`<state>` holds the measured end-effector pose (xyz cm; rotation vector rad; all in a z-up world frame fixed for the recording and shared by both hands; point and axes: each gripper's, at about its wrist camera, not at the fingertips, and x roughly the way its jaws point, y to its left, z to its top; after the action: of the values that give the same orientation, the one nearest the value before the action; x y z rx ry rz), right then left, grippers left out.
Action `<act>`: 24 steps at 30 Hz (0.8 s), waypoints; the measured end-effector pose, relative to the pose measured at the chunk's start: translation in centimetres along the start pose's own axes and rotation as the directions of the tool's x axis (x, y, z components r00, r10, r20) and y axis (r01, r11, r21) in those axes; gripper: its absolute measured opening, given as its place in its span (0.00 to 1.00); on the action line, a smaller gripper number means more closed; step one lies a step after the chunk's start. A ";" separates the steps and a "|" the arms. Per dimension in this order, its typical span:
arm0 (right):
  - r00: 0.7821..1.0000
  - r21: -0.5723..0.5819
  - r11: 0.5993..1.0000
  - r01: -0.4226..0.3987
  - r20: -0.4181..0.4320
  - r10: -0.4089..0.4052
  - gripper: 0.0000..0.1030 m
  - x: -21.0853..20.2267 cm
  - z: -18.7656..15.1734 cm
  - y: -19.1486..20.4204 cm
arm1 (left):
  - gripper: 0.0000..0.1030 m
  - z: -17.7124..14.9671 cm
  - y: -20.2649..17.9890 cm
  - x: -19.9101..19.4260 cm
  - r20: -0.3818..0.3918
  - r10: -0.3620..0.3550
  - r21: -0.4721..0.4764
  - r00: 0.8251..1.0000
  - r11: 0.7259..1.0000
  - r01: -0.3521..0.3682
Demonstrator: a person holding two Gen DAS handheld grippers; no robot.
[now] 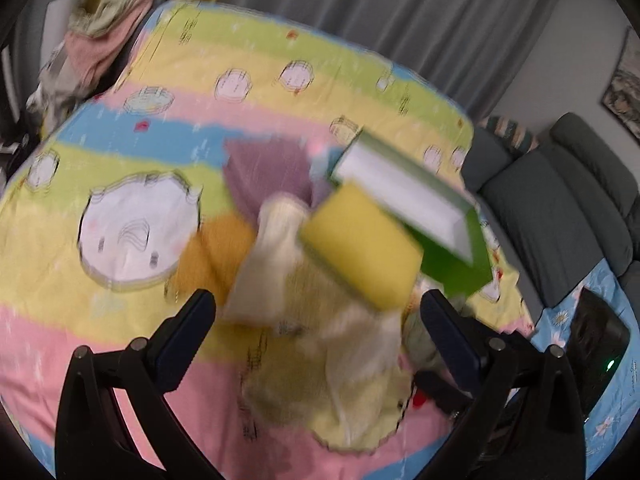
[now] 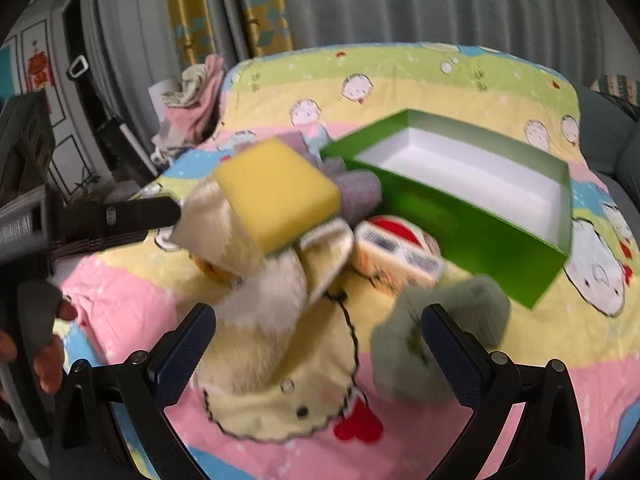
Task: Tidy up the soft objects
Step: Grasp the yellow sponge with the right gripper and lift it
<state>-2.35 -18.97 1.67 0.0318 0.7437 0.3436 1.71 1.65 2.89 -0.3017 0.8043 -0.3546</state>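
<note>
Motion blur smears the yellow sponge (image 1: 360, 242) and the cream cloth (image 1: 280, 240) in the left wrist view, so their contact cannot be judged. The packet (image 2: 394, 250) is partly hidden behind the green box (image 2: 472, 224), its label unreadable. An orange item (image 1: 218, 258) is largely covered by the cloth.

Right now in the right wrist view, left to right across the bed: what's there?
Left gripper → yellow sponge → packet → green box. Grey-green plush sits in front, below the packet and box.
</note>
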 end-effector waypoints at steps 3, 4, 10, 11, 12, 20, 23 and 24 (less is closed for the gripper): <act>1.000 -0.004 1.000 -0.007 0.024 0.007 1.00 0.9 1.2 0.2 | 0.96 2.2 -0.3 0.9 0.015 -0.004 0.038 1.000 0.999 0.004; 1.000 0.000 1.000 -0.004 0.027 0.004 1.00 1.1 1.5 0.2 | 0.93 2.8 -0.5 1.5 0.007 -0.015 0.053 1.000 0.999 0.015; 0.997 0.009 0.998 -0.063 0.046 0.063 0.84 2.3 2.5 0.0 | 0.89 4.1 -0.6 2.9 -0.011 -0.057 0.110 0.998 0.992 0.058; 0.996 0.006 0.997 -0.072 0.048 0.072 0.80 2.4 2.6 0.1 | 0.89 4.3 -0.7 3.0 -0.009 -0.072 0.114 0.997 0.991 0.072; 0.995 0.003 0.997 -0.083 0.048 0.083 0.77 2.6 2.7 0.1 | 0.89 4.5 -0.8 3.2 -0.003 -0.084 0.123 0.996 0.989 0.083; 0.990 -0.019 0.990 -0.143 0.018 0.143 0.64 4.5 3.3 0.6 | 0.61 5.1 -1.4 6.2 -0.071 -0.112 0.184 0.991 0.975 0.124; 0.990 -0.018 0.990 -0.143 0.012 0.143 0.64 4.8 3.3 0.3 | 0.58 4.9 -1.1 7.0 -0.084 -0.117 0.182 0.990 0.975 0.130; 0.990 -0.016 0.990 -0.142 0.011 0.142 0.64 4.9 3.4 0.2 | 0.58 4.9 -1.0 7.1 -0.086 -0.125 0.178 0.988 0.974 0.139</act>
<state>3.23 -16.88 0.95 0.0722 0.7285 0.4845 9.71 -1.55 1.97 -0.1699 0.8203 -0.5641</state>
